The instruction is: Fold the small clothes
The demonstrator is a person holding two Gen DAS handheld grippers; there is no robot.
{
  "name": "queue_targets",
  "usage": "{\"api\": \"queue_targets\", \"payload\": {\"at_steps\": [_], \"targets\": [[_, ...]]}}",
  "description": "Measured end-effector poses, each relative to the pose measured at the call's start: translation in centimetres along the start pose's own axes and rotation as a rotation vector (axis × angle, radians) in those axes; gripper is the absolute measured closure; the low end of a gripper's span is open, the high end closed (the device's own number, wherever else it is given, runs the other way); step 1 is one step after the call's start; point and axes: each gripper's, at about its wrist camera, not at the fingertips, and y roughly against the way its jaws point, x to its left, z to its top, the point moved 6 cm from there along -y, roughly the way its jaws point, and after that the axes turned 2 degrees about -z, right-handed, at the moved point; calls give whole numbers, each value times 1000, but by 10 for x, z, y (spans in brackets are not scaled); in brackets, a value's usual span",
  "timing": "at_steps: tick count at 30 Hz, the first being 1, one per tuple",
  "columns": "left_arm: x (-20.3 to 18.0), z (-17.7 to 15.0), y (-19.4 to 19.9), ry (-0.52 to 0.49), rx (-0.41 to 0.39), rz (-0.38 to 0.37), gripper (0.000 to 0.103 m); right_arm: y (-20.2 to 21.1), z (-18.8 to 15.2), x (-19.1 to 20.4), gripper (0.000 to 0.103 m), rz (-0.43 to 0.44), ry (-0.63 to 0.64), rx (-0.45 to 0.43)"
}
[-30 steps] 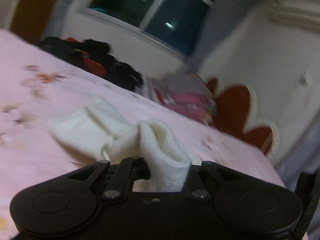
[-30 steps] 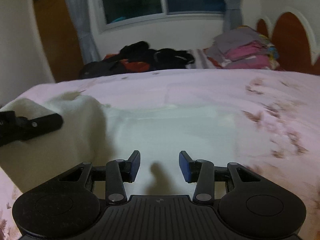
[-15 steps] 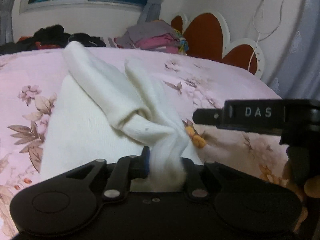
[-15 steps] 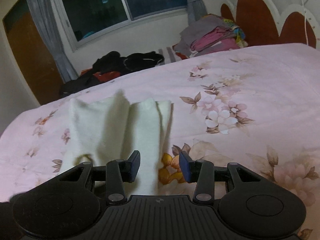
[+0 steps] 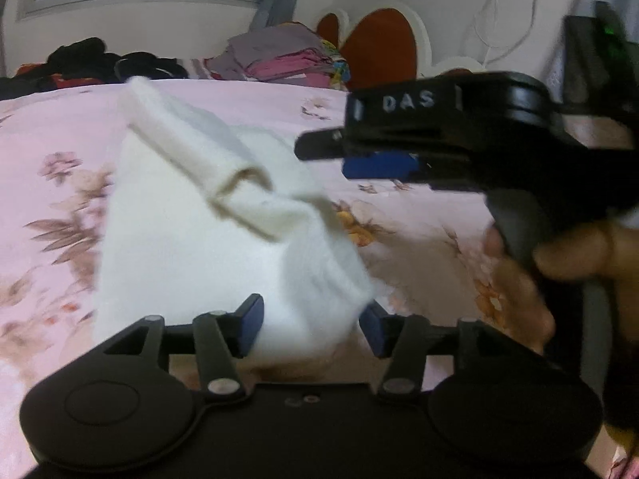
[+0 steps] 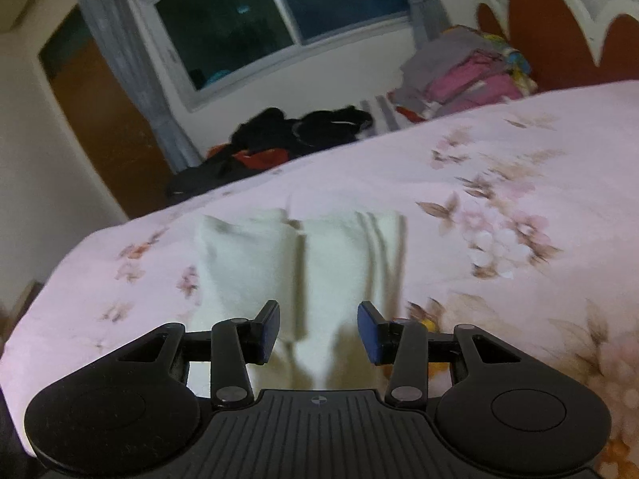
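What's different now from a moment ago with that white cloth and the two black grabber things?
The left hand-held gripper has opened; half a second ago it was pinching the white garment, which now sits loose between its fingers. The right hand-held gripper has moved closer over the garment and stays open. The floral bedsheet and the clothes piles behind look unchanged.

Two grippers (image 5: 311, 325) (image 6: 318, 331) — one white garment (image 5: 191, 239)

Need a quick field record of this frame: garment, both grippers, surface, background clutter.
garment: white garment, part folded, lying on bed
left gripper: open, cloth between its fingers, not clamped
right gripper: open, above the garment's near edge
surface: pink floral bedsheet
background: dark clothes pile, folded stack, headboard
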Motion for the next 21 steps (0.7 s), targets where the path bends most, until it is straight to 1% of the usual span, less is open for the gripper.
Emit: {"api": "queue_targets", "payload": {"at_steps": [3,5,7,8,9,10,11,13,15,16,18,20,21], "targets": [[24,-1,28,51,-33,41,51,-11,-1,22,60,34,52,15],[46,4,44,112,-63,92,51,-20,-4,37,60,50,82,27],[73,11,57,194,-93,139,51,-27,-8,48,60,63,100,41],[84,15,62,229,-110,155,51,-32,-9,51,58,61,110,46],[93,19,64,249,-117,168,51,-37,-11,56,43,52,131,49],[100,23,63,255,-122,185,51,-41,-12,60,34,32,159,40],[105,27,61,258,-125,197,51,-47,-14,62,30,6,190,32],[111,34,52,259,-126,201,51,-57,-17,65,30,-37,239,33],[114,41,41,261,-124,189,51,-66,-19,63,31,-47,240,46],[115,45,34,255,-122,184,51,-69,-20,61,32,-52,237,47],[117,52,22,241,-120,172,51,-74,-19,55,53,-59,224,56],[118,60,11,228,-123,166,51,-73,-14,45,62,-54,173,52],[118,64,6,225,-124,158,51,-71,-11,38,70,-51,137,50]]}}
